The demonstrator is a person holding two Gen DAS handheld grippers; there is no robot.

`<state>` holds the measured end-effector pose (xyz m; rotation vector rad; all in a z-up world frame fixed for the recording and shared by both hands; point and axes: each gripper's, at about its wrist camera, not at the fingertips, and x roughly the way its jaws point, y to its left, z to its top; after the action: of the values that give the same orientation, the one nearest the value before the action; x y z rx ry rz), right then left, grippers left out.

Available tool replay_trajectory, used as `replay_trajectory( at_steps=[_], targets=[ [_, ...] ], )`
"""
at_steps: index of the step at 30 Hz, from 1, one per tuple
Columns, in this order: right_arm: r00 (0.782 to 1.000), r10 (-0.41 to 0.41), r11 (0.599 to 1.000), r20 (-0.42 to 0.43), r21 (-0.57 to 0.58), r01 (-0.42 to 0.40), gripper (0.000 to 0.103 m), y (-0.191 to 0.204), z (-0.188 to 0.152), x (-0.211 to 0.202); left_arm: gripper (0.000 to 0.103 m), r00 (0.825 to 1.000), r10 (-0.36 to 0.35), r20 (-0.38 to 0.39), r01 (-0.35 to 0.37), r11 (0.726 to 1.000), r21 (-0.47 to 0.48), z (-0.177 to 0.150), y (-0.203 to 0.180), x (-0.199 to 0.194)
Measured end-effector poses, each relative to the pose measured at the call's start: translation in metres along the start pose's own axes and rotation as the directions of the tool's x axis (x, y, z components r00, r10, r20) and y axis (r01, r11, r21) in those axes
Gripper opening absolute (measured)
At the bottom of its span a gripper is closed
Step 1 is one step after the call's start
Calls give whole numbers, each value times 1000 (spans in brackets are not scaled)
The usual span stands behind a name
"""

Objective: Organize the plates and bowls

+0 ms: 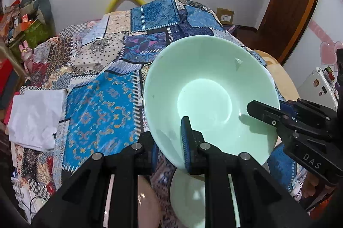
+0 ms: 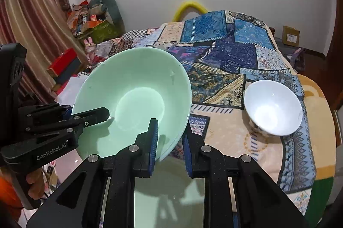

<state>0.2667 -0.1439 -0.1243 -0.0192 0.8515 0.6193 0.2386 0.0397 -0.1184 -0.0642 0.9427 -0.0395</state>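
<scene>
A large mint-green bowl point(image 1: 205, 82) point(image 2: 133, 82) hangs tilted above the table, held at its rim from two sides. My left gripper point(image 1: 171, 148) point(image 2: 94, 115) is shut on the near rim in the left wrist view, one blue pad inside and one outside. My right gripper point(image 2: 169, 144) point(image 1: 263, 111) is shut on the opposite rim in the same way. Right under the raised bowl lies another pale green dish point(image 1: 190, 195) point(image 2: 169, 185), partly hidden by the fingers. A white bowl point(image 2: 273, 107) stands tilted on the patchwork cloth to the right.
A patchwork cloth point(image 1: 100, 103) point(image 2: 235, 56) covers the table. A pink dish point(image 1: 148, 202) lies beside the green dish below. Folded white cloth point(image 1: 36, 118) lies at the left edge. Boxes and clutter point(image 2: 94, 24) stand by the far left wall, and a cardboard box point(image 1: 225, 15) is on the floor.
</scene>
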Motion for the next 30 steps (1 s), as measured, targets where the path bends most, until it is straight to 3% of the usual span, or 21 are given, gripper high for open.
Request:
replay_trajectory(
  at_steps=[16,30],
  targets=[
    [998,56,997,-10,-46,-56,20,59,-27,-9,19,999,37,9,-36,996,-78,-59,41,-55],
    [989,115,989,-91,-78,-122,20,109,-46,27,19,997,54,-48,-61,983,-172,-107,98,-50]
  ],
)
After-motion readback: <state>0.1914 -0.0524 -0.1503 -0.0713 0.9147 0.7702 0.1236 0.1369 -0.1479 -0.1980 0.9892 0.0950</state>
